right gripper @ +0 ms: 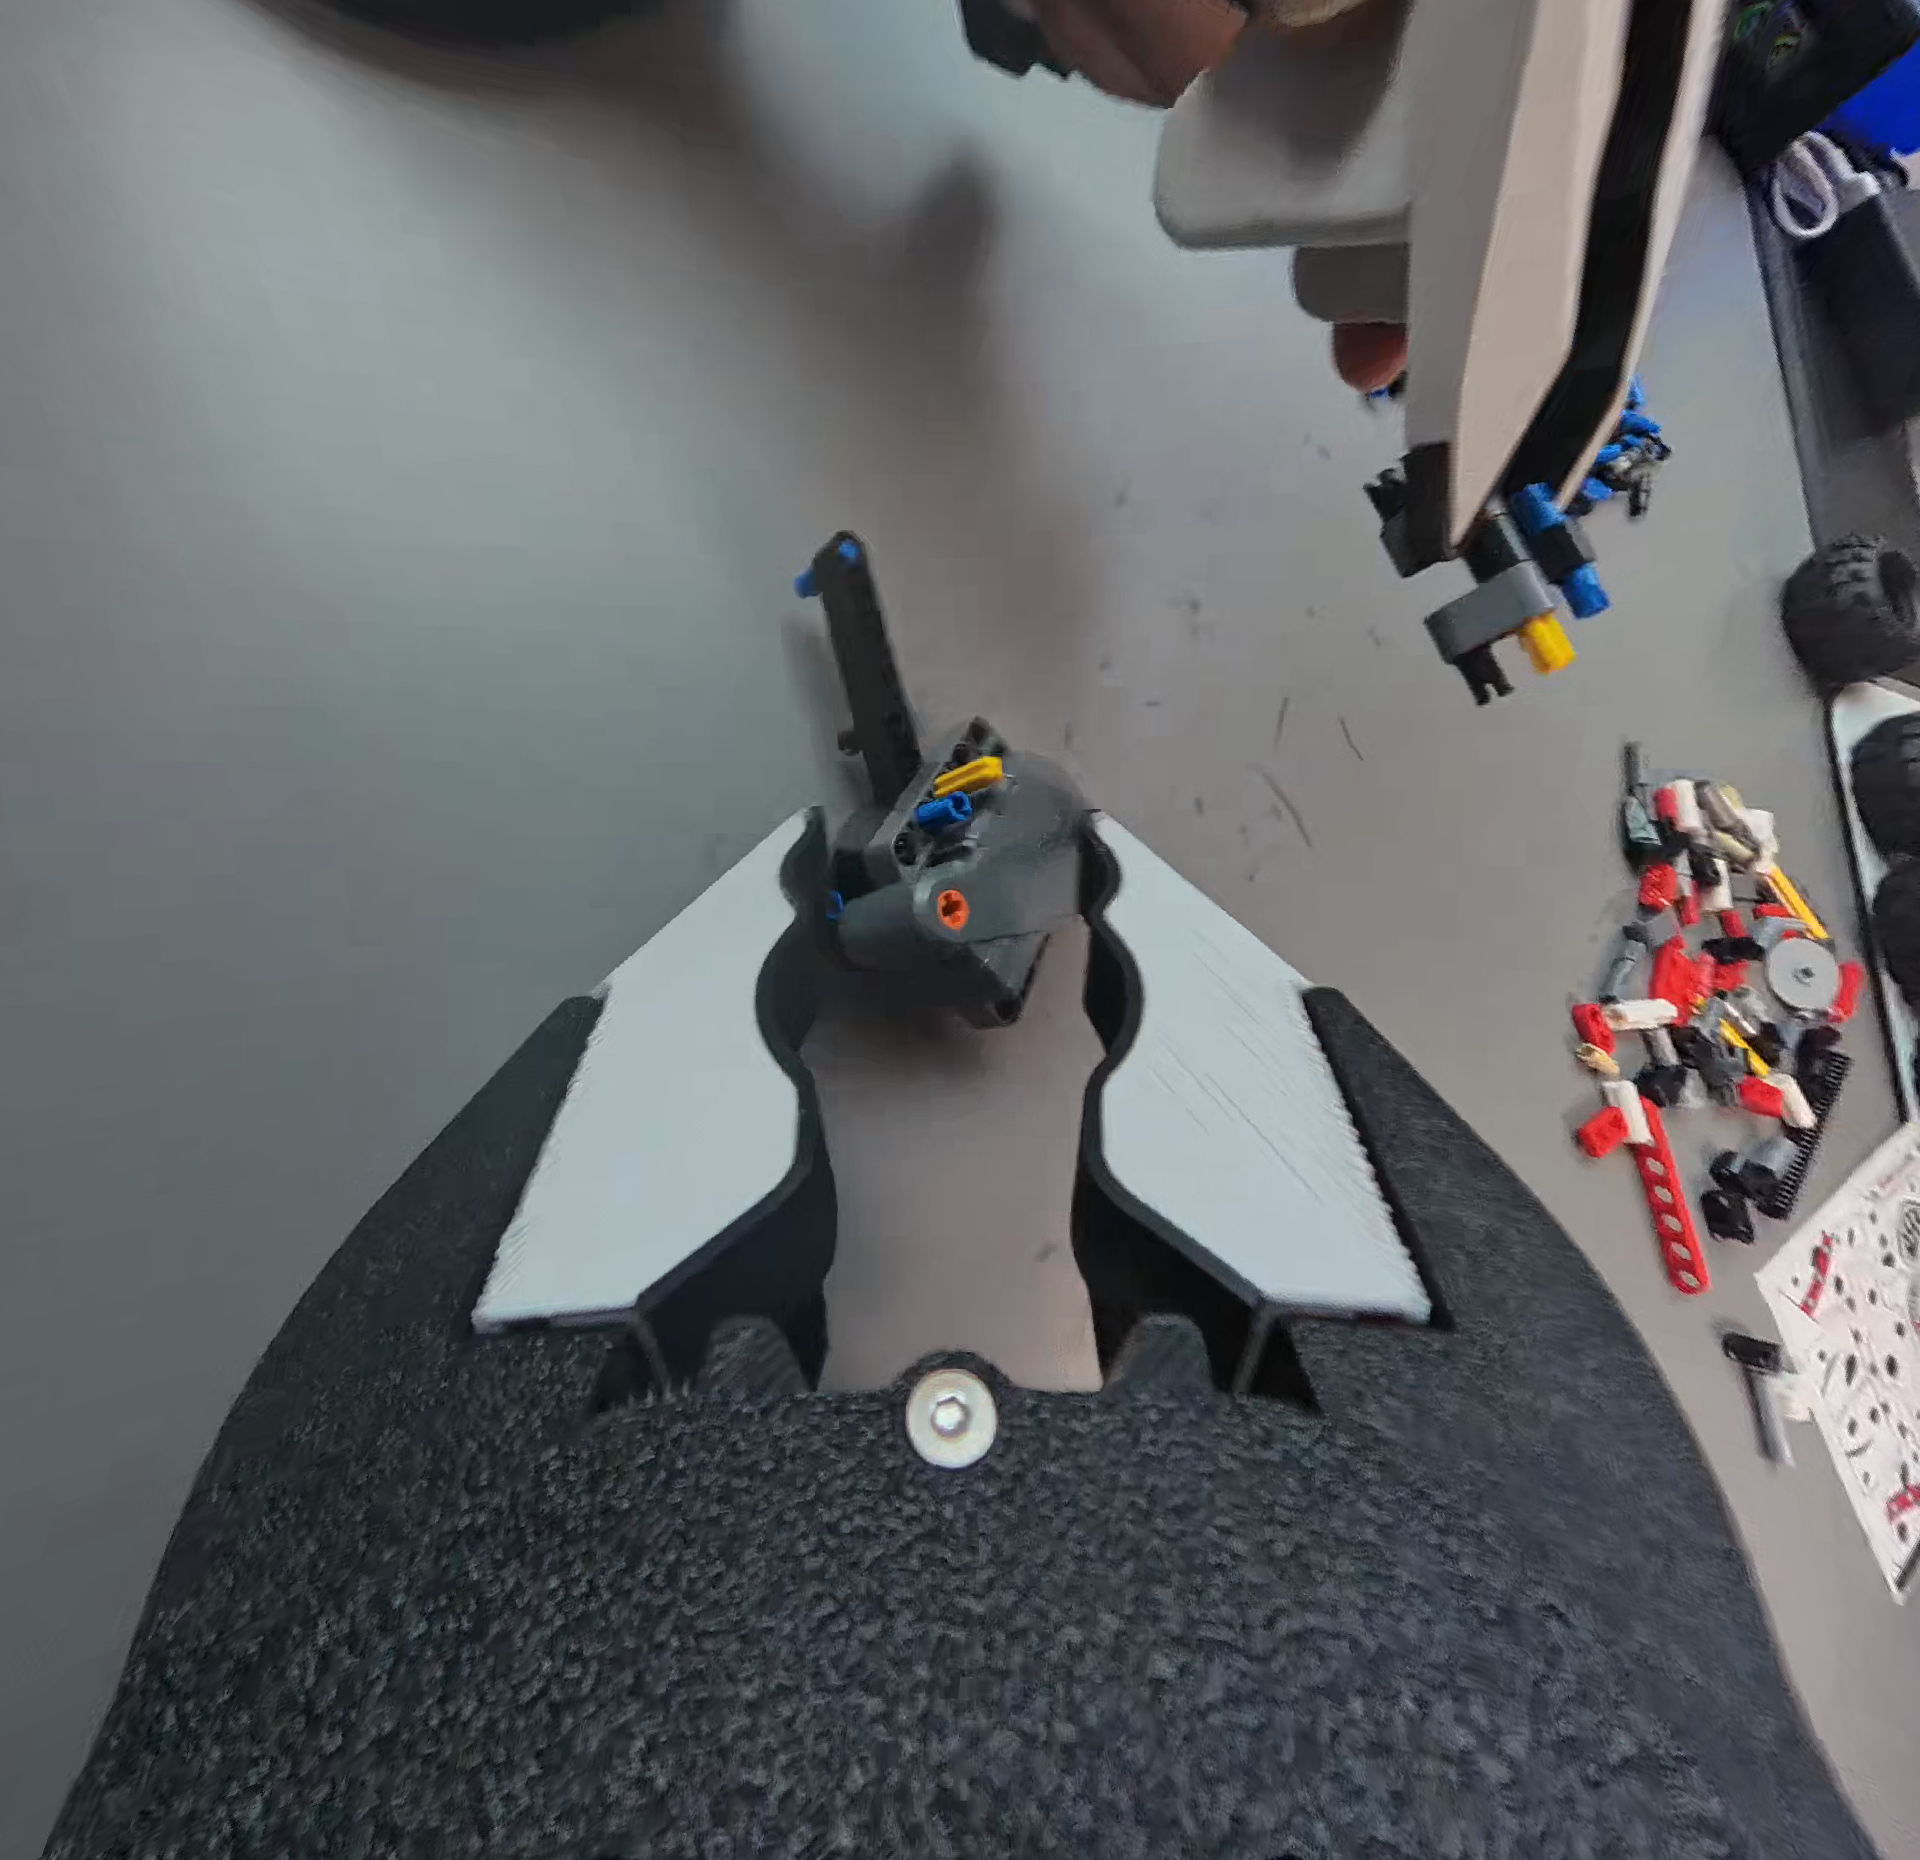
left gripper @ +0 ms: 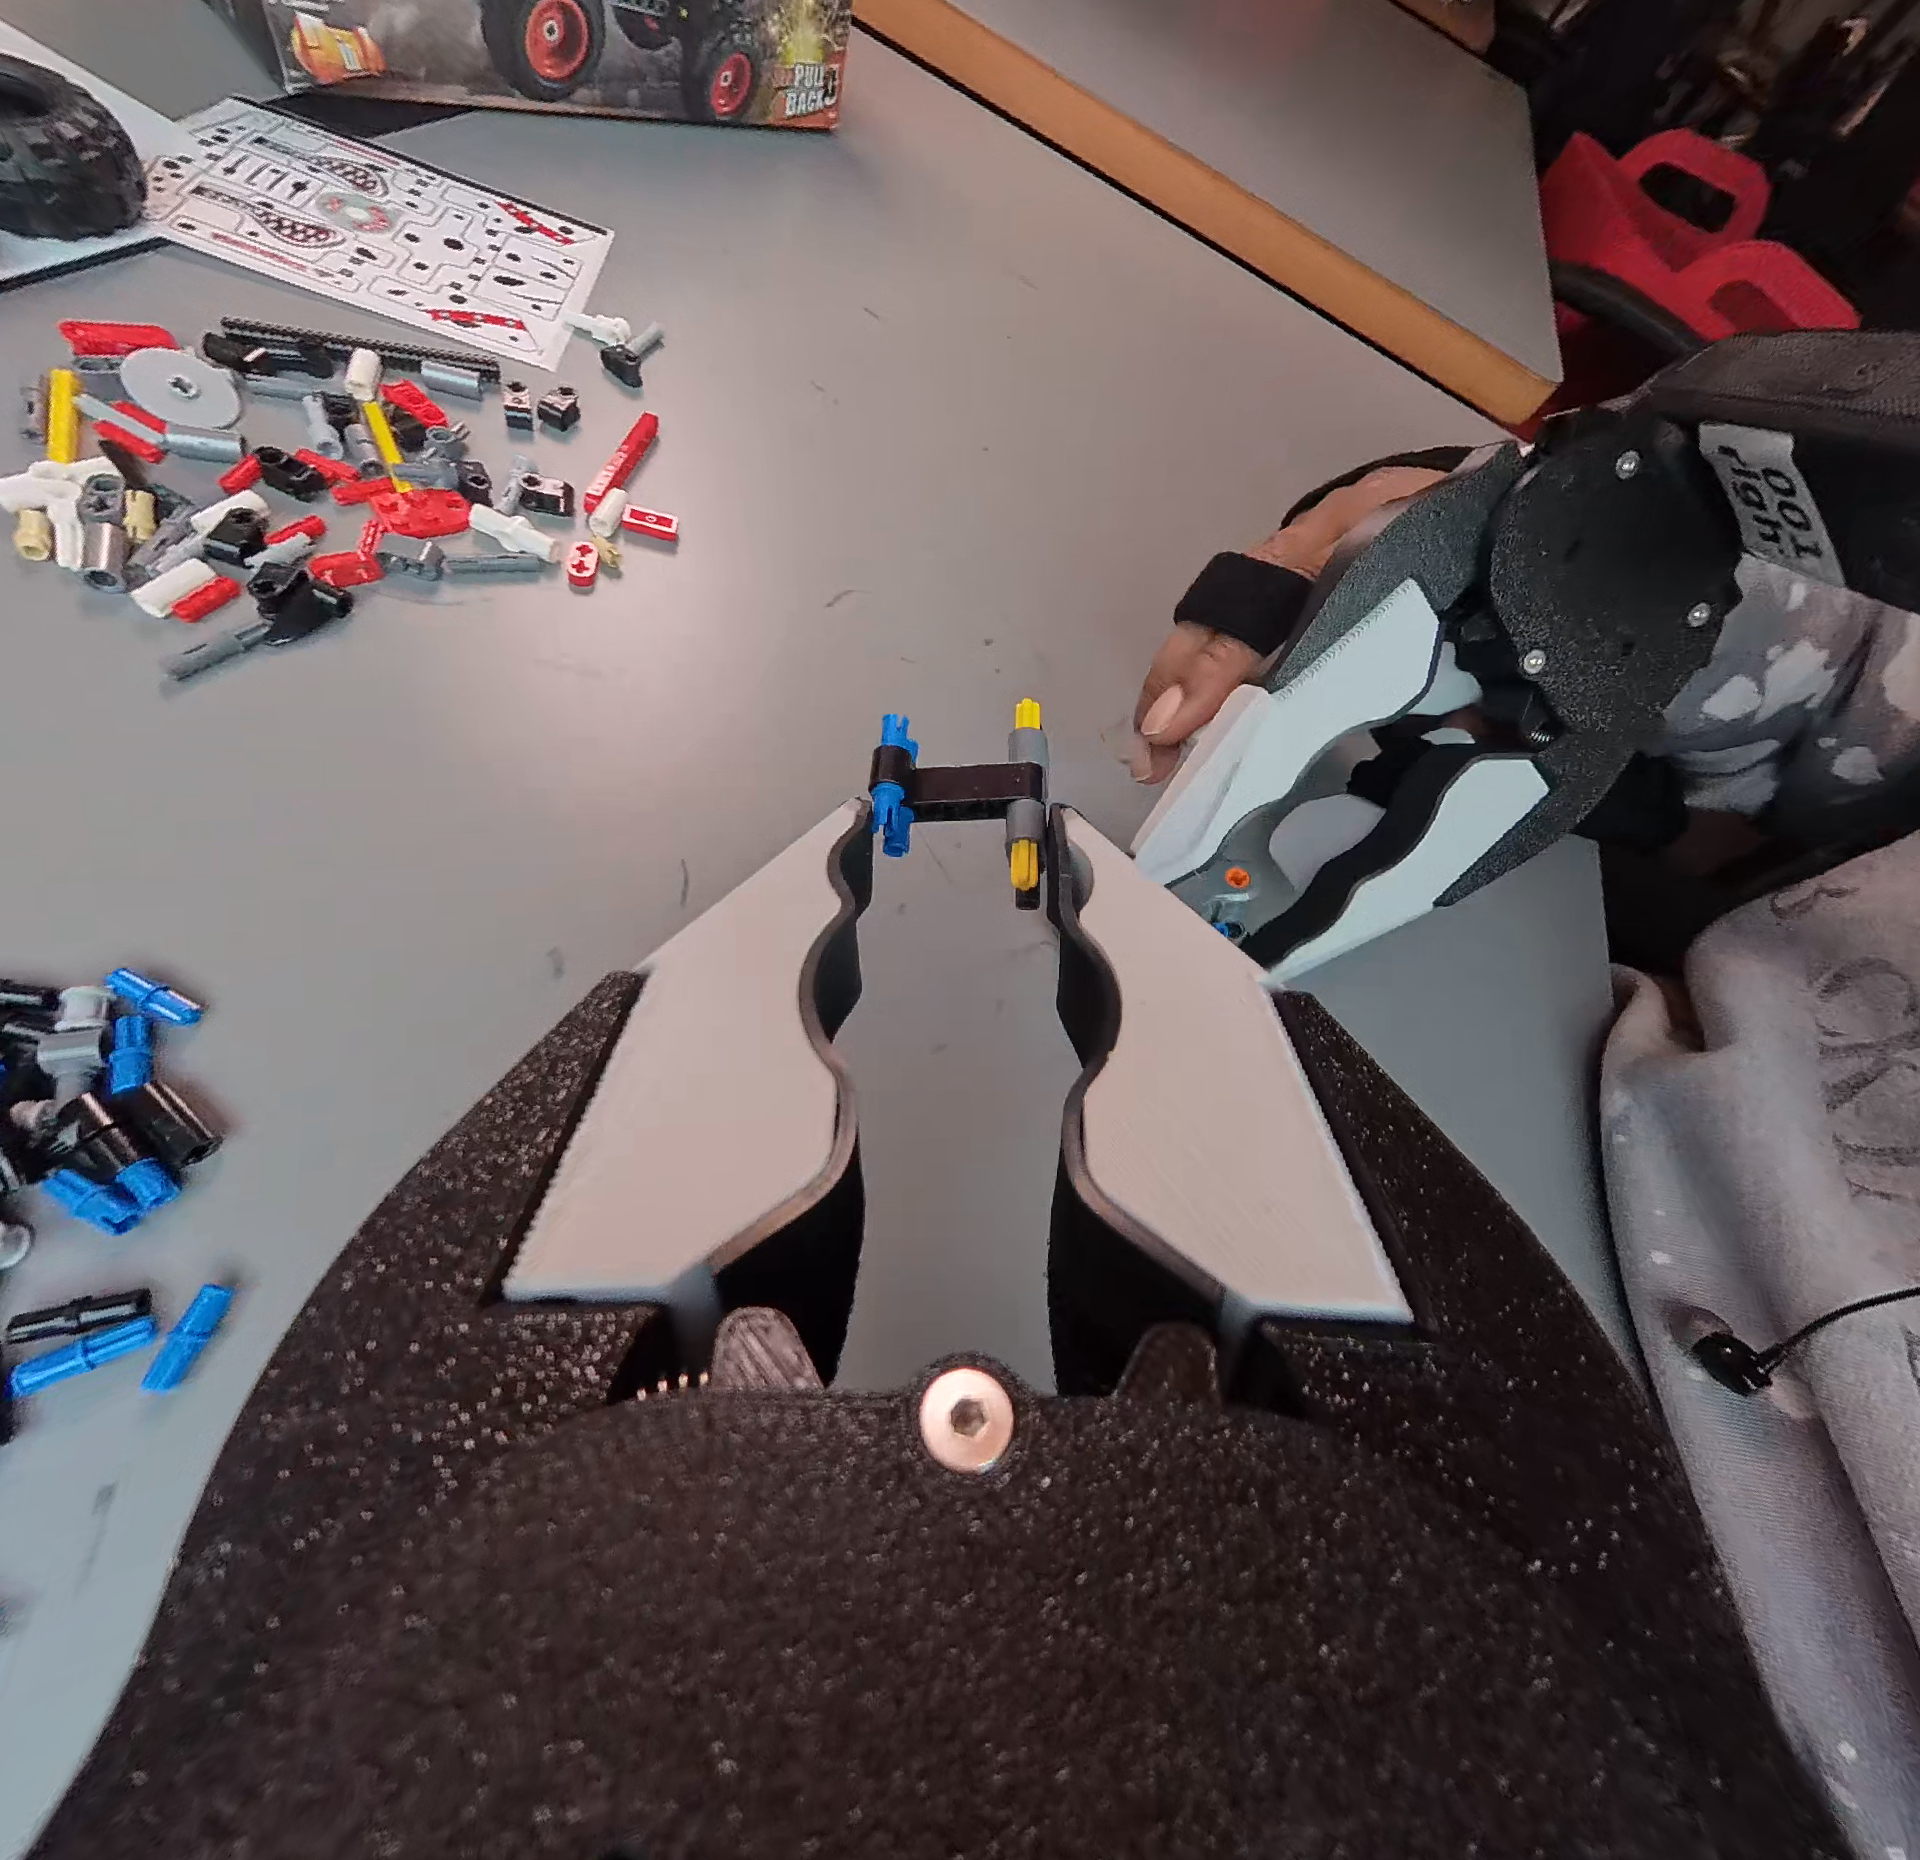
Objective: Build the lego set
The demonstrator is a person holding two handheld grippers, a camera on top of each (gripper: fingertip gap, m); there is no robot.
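My left gripper [left gripper: 961,808] is shut on a small sub-assembly [left gripper: 961,782]: a black beam with a blue pin at its left end and a grey sleeve on a yellow axle at its right end, held above the grey table. It also shows in the right wrist view [right gripper: 1496,595], up at the right. My right gripper [right gripper: 951,828] is shut on a dark grey motor block [right gripper: 951,891] with an orange hub, blue and yellow pins and a black beam sticking up. In the left wrist view the right gripper [left gripper: 1236,917] sits just right of my left fingers.
A pile of loose red, white, black and grey parts [left gripper: 312,470] lies at the far left, with a sticker sheet [left gripper: 384,231] and the set's box [left gripper: 540,23] behind it. Blue and black pins [left gripper: 104,1114] lie at the left edge. Black tyres [right gripper: 1849,605] lie at the right.
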